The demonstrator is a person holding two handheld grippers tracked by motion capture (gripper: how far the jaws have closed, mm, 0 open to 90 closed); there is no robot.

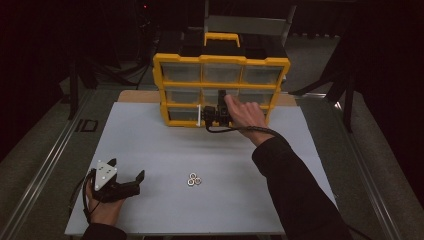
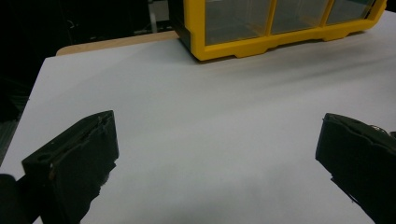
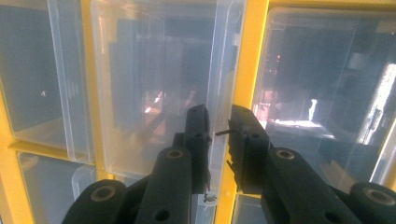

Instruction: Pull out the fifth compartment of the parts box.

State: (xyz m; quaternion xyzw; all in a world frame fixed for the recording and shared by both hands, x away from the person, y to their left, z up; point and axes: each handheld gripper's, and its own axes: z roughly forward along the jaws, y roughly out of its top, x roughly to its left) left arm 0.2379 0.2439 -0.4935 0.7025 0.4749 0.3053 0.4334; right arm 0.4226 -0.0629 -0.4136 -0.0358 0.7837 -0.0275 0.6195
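Two grippers work this table. Nearest, at seven o'clock on the white table (image 1: 150,150), the left gripper (image 1: 127,169) rests in the left hand (image 1: 104,210), jaws spread wide over bare surface with nothing between them. Just past it, toward the middle, three small metal rings (image 1: 194,179) lie touching in a cluster. Farther off, at twelve o'clock, stands the yellow drawer cabinet (image 1: 220,60). There the right gripper (image 3: 219,126), held in the right hand (image 1: 245,115), has its jaws drawn close, pinching the clear drawer pull (image 3: 217,93) of a middle-row drawer.
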